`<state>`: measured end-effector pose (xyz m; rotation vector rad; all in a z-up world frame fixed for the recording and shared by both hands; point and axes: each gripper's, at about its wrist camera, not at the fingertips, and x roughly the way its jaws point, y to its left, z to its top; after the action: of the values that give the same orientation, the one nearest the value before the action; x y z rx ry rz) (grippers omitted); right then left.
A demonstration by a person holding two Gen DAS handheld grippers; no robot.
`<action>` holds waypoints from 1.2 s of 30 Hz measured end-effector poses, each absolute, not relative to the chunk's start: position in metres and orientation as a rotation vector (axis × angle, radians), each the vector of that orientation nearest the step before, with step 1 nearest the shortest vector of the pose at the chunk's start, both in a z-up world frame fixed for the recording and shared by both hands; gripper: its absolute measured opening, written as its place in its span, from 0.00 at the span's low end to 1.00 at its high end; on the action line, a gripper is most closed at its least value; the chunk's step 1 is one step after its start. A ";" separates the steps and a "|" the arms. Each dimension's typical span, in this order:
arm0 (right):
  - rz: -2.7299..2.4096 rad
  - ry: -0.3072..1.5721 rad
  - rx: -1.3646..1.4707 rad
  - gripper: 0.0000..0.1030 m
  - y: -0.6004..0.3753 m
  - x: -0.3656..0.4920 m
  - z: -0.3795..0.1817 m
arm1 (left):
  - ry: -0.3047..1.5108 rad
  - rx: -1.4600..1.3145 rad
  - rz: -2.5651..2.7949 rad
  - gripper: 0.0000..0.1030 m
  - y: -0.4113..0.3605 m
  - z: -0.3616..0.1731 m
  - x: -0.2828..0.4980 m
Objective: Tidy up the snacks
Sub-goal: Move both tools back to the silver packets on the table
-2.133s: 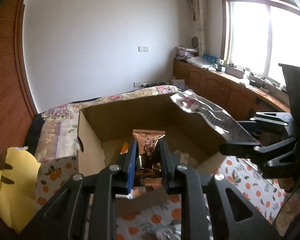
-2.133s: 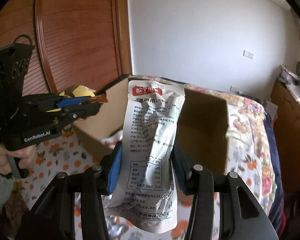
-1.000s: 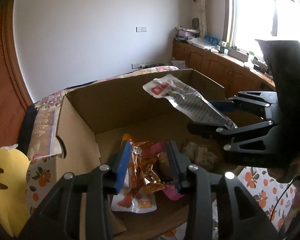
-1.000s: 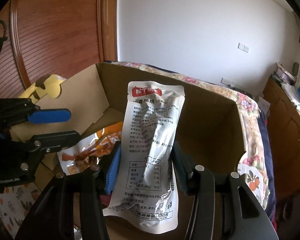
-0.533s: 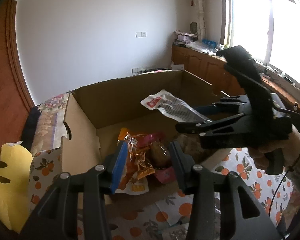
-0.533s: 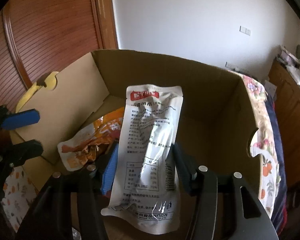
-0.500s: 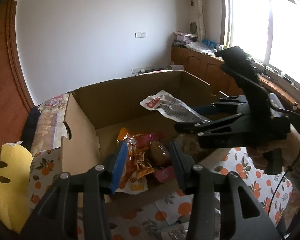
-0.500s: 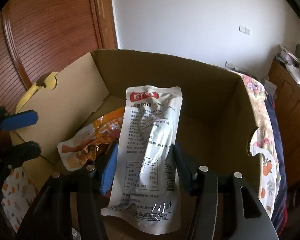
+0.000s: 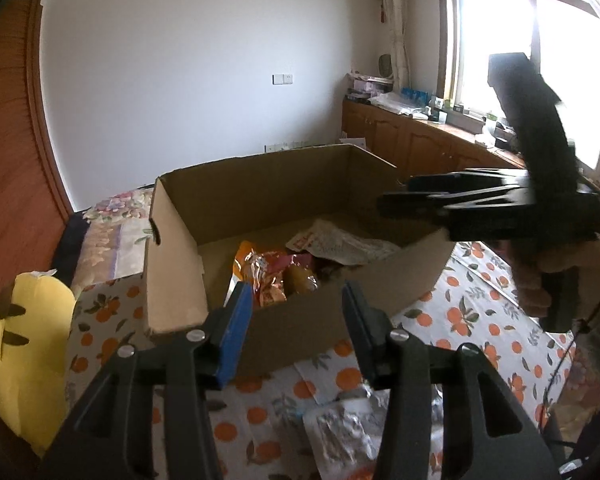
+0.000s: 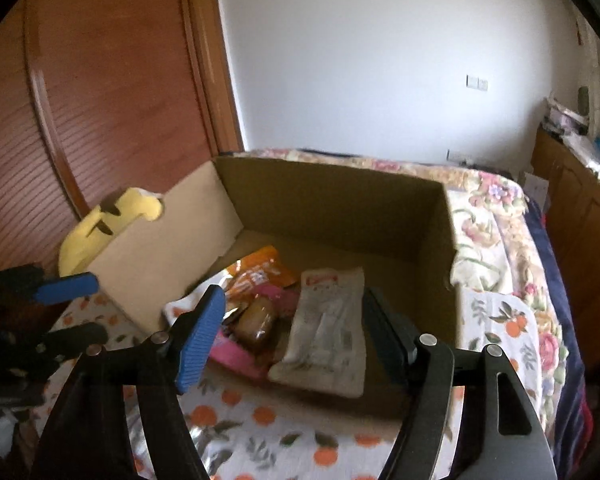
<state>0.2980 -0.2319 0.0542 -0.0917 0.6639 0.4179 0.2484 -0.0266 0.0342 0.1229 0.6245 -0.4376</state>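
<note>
An open cardboard box [image 9: 172, 248] [image 10: 332, 200] stands on the orange-print cloth. Inside it lie an orange snack bag [image 9: 260, 272] [image 10: 256, 272], a pink packet [image 10: 236, 354], a brown packet [image 10: 258, 320] and a white pouch with a red label [image 9: 340, 246] [image 10: 326, 328]. My left gripper [image 9: 294, 300] is open and empty, above the box's near wall. My right gripper [image 10: 290, 304] is open and empty, over the box's front edge above the white pouch. It also shows in the left wrist view [image 9: 452, 196], hand-held at the right.
A silver foil packet [image 9: 348, 436] lies on the cloth in front of the box. A yellow plush toy [image 9: 24, 344] [image 10: 108, 220] sits left of the box. A floral bedspread [image 10: 496, 216] lies behind, wooden cabinets [image 9: 412, 144] at the right, a wooden door [image 10: 100, 80] at the left.
My right gripper opened and dropped the white pouch into the box, then drew back. My left gripper, which had let go of its brown snack packet earlier, pulled back from the box.
</note>
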 end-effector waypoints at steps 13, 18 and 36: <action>0.399 0.662 -0.044 0.74 -0.253 0.194 0.016 | 0.640 0.134 -0.431 0.46 -0.034 -0.004 0.186; 0.405 0.696 -0.002 0.74 -0.259 0.176 -0.013 | 0.687 0.136 -0.424 0.46 -0.034 -0.025 0.175; 0.399 0.726 -0.110 0.75 -0.247 0.158 -0.054 | 0.808 0.138 -0.369 0.46 -0.055 -0.062 0.185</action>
<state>0.1580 -0.2474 -0.0543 -0.1099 0.7260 0.3990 0.1847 -0.0552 -0.0618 0.1379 0.8085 -0.3694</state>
